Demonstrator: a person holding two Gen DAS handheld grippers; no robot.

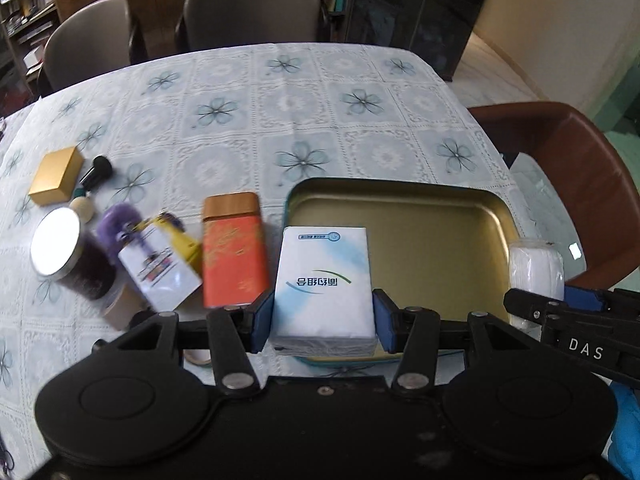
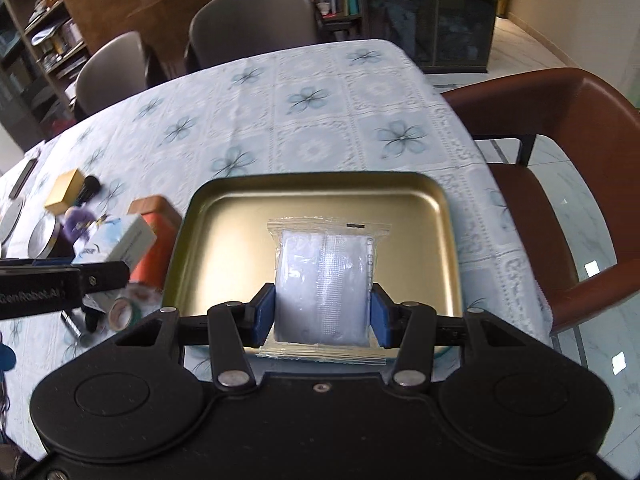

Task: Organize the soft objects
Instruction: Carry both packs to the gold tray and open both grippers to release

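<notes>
My left gripper is shut on a white and blue tissue pack and holds it over the near left edge of a gold metal tray. My right gripper is shut on a clear plastic bag of white cloth and holds it above the near part of the same tray. The tray holds nothing inside. In the left wrist view the right gripper shows at the right with the white bag. In the right wrist view the tissue pack shows at the left.
Left of the tray lie an orange tin, a round dark tin with a silver lid, a purple fluffy item, a gold box, a makeup brush and tape rolls. A brown chair stands at the table's right edge.
</notes>
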